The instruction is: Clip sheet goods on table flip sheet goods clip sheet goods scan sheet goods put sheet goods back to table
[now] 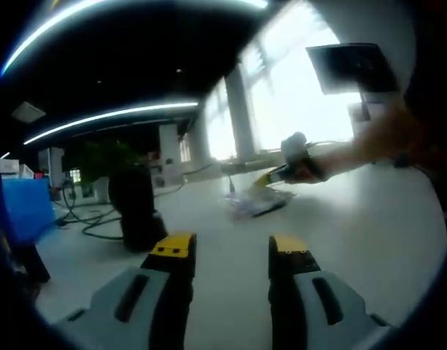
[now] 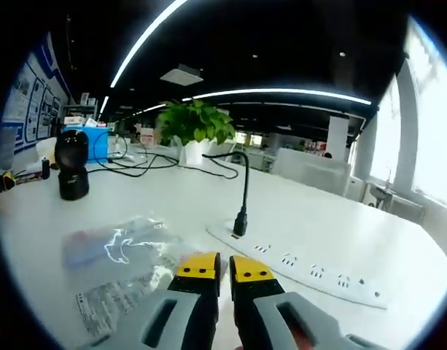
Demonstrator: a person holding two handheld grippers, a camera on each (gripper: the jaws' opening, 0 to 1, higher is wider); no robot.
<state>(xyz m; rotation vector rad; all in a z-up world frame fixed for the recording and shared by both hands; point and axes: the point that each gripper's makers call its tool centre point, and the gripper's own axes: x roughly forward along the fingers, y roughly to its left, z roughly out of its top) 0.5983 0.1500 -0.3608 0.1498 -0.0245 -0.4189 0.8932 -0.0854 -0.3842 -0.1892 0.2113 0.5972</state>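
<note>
Flat on the white bench (image 2: pixel 208 204) lies the sheet goods packet (image 2: pixel 121 251), a clear crinkled plastic bag with a printed label showing through near its lower edge; the print is too small to read. In the right gripper view the right tool (image 2: pixel 224 267) sits at the packet's right edge, its yellow-tipped jaws nearly together with only a thin slit between them; whether they pinch the plastic or merely rest beside it cannot be told, since the tips cover the spot. In the left gripper view the same packet (image 1: pixel 256 200) appears farther off as a pale glinting smear on the bench, blurred, with the right tool (image 1: pixel 270 176) reaching down to it from the right and a blurred hand (image 1: pixel 383 138) behind it. The left tool (image 1: pixel 230 251) hangs above bare bench with its jaws wide apart, gripping nothing

Just right of the packet a white power strip (image 2: pixel 296 266) lies on the bench with a black plug and cable (image 2: pixel 243 189) rising from it. Farther back stand a black rounded device (image 2: pixel 72 169), a leafy potted plant (image 2: pixel 195 127) and a blue box (image 2: pixel 92 142). In the left gripper view the black device (image 1: pixel 135 208) is a dark shape, and bright windows (image 1: pixel 296 95) wash out the background
</note>
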